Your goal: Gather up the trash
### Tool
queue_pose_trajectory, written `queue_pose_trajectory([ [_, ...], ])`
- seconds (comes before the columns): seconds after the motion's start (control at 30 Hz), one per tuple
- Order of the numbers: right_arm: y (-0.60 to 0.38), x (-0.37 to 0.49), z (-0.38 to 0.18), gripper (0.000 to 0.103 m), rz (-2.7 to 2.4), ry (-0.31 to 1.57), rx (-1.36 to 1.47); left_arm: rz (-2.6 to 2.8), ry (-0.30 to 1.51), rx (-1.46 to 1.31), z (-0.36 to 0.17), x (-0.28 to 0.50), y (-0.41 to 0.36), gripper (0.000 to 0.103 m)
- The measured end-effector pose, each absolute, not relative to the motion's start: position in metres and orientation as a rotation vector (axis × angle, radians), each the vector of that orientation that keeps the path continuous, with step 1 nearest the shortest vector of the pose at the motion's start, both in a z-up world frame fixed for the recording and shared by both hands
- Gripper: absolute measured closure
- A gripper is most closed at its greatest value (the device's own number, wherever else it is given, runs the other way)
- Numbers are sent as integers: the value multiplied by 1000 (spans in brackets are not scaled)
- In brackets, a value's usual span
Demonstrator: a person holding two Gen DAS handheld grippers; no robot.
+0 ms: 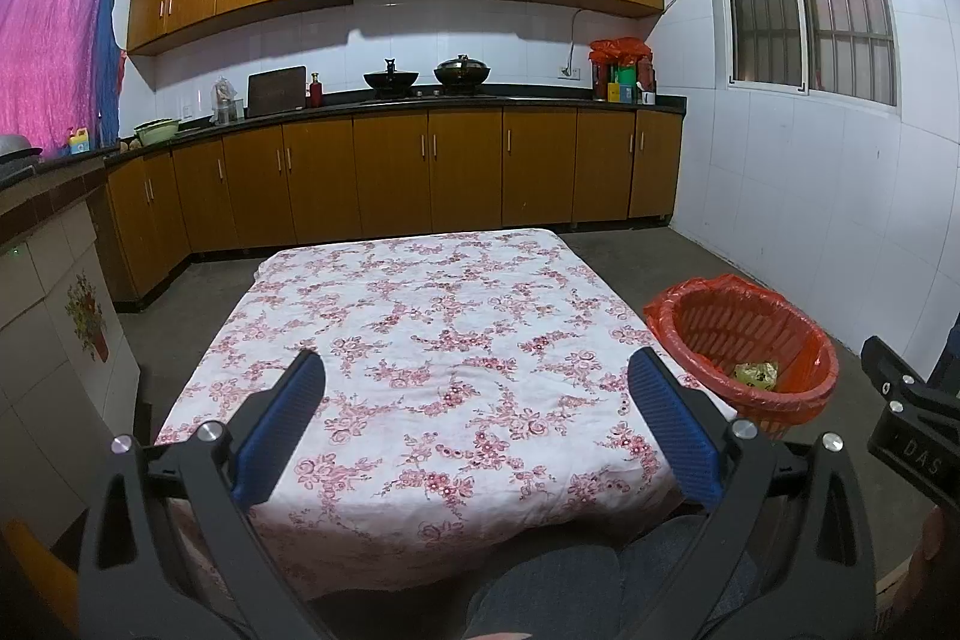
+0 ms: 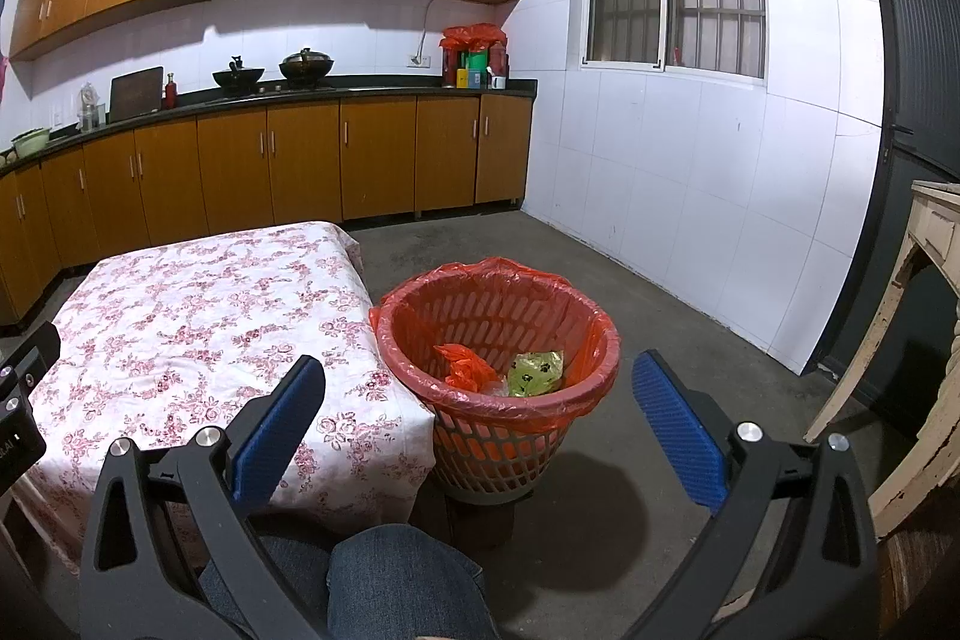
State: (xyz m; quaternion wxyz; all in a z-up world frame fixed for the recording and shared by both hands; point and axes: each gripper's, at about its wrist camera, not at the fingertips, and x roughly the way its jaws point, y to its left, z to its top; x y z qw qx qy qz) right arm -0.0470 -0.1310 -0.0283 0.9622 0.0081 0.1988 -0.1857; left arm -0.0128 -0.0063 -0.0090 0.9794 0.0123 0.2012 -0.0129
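Observation:
A red mesh trash basket [image 2: 501, 424] lined with a red bag stands on the floor at the table's right side; it also shows in the left wrist view [image 1: 807, 388]. Inside lie a crumpled red bag [image 2: 465, 370] and a yellow-green wrapper [image 2: 536, 371], the wrapper also showing in the left wrist view [image 1: 756, 375]. My left gripper [image 1: 477, 388] is open and empty above the floral tablecloth [image 1: 432, 340]. My right gripper [image 2: 479, 391] is open and empty, held above the near rim of the basket.
The low table with the floral cloth [image 2: 198, 316] is to the left of the basket. Kitchen cabinets [image 1: 390, 172] line the far wall. A worn pale wooden piece of furniture [image 2: 918, 340] stands at the right. My knee [image 2: 396, 580] shows below.

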Motion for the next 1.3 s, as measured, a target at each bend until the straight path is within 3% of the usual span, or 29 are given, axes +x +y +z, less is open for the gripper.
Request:
queue_pose_trajectory([
  [1.3,-132,-47,-28,2,-375,409,19,-28,416,23,-13,-11,-10,4],
])
